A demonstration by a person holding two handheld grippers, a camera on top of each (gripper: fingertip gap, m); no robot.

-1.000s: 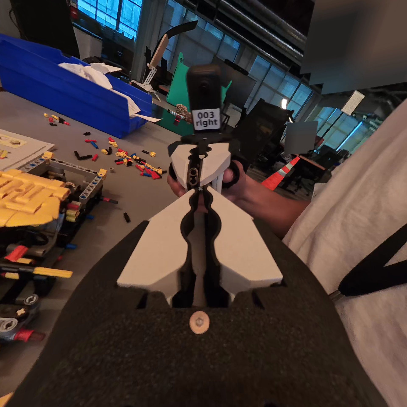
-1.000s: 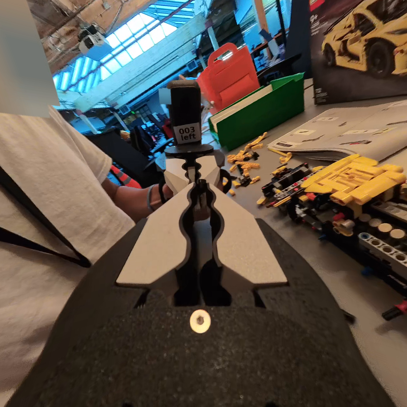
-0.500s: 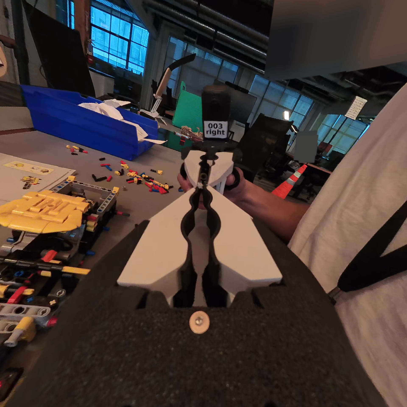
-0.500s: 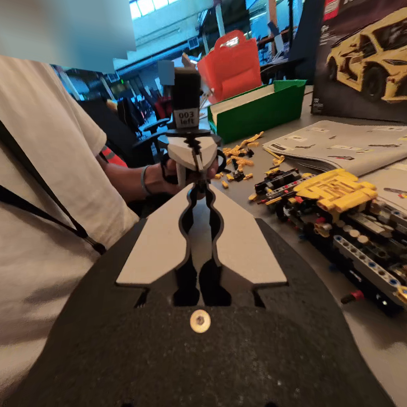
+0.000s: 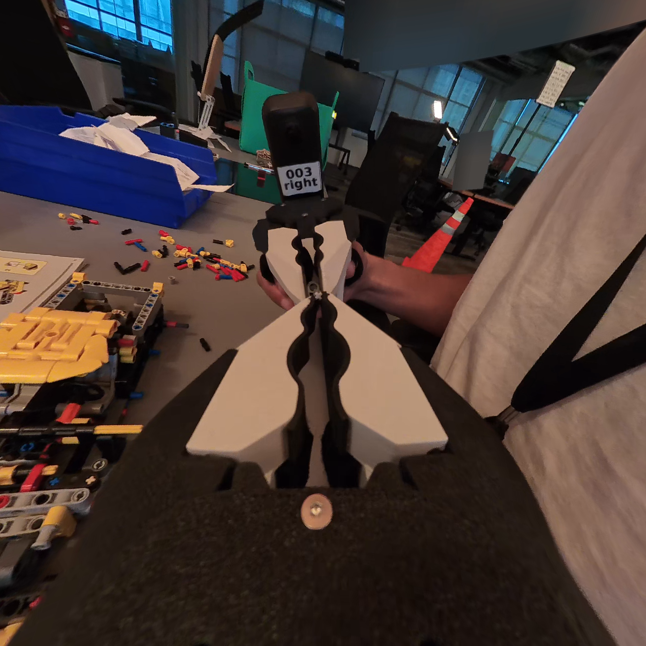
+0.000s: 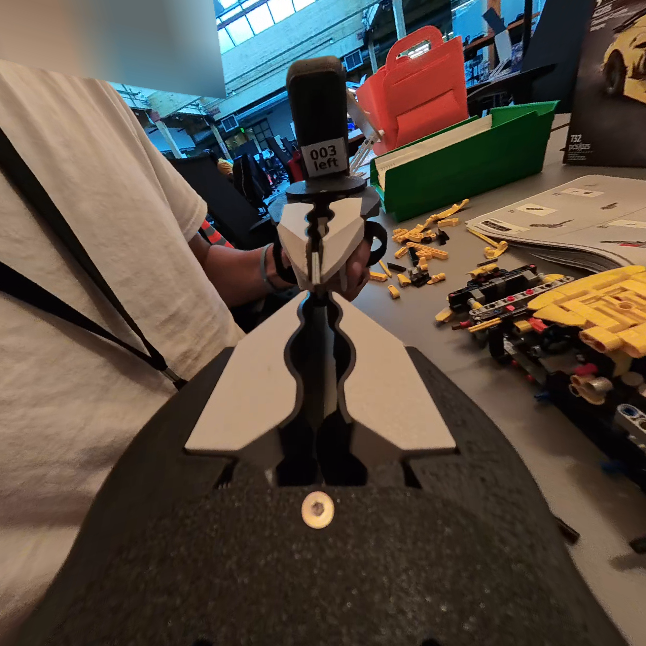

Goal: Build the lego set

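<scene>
My left gripper is shut on a thin light-grey lego piece that sticks out at its tips. My right gripper is shut on a small dark-grey lego piece with a hole. The two grippers face each other tip to tip in the air in front of the person's white shirt, and the two pieces touch. The right gripper also shows in the left wrist view, and the left gripper in the right wrist view. The half-built lego car with yellow panels stands on the grey table and also shows in the right wrist view.
Loose red, blue, yellow and black pieces lie by a blue bin. Loose yellow pieces lie by a green bin. An instruction booklet, the set's box and an orange bag stand behind the car. Both grippers' tips are close together, under 4 cm apart. From either gripper's tips it is about 15 cm to the half-built lego car. It turns up in the right wrist view as well.
Both grippers have stayed shut and tip to tip. The pair has shifted and tilted a little above the table's edge, with the pieces still pressed together.
</scene>
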